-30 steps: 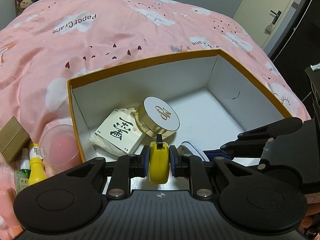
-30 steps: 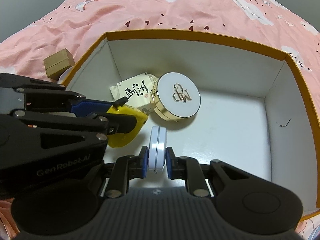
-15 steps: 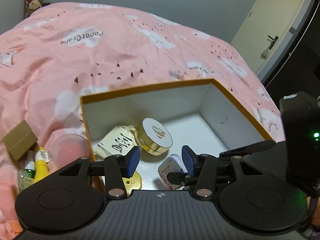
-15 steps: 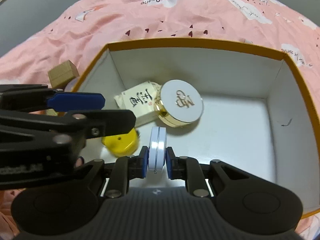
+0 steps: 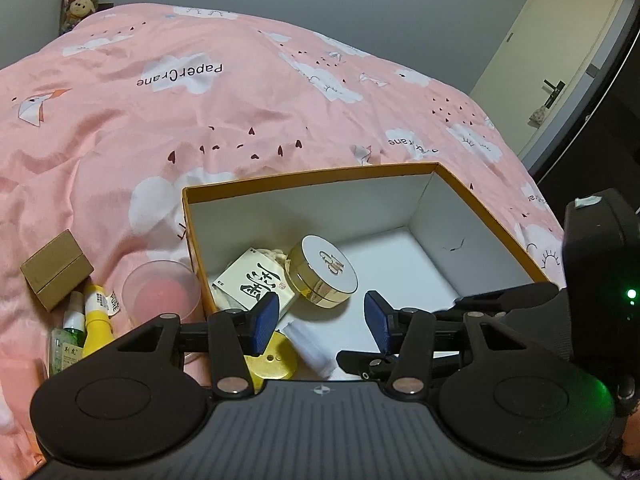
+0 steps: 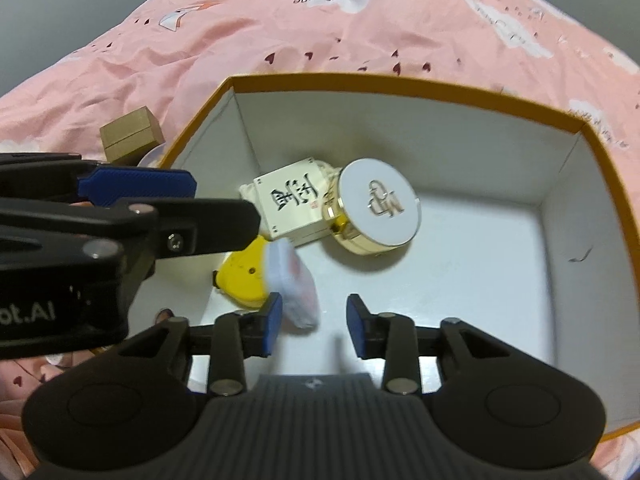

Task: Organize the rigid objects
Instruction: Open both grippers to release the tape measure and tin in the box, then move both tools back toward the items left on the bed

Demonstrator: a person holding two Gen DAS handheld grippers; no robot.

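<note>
Pink cloud-print bedding supports an orange-rimmed white box, the container into which the rigid items are evidently being gathered. Inside, at its left end, lie a cream calligraphy-printed packet and a gold compact with white lid, touching one another. The right gripper points steeply down into the box; its jaws are opening, and a blurred white round tin sits just off the left pad, apparently released and tipping against the yellow tape measure on the box floor. The left gripper hangs above the same corner, jaws about half apart and empty. Outside the box, near its left wall, wait a brown cardboard box, a clear plastic cup, and a yellow bottle beside a green one, presumably the next candidates.
</note>
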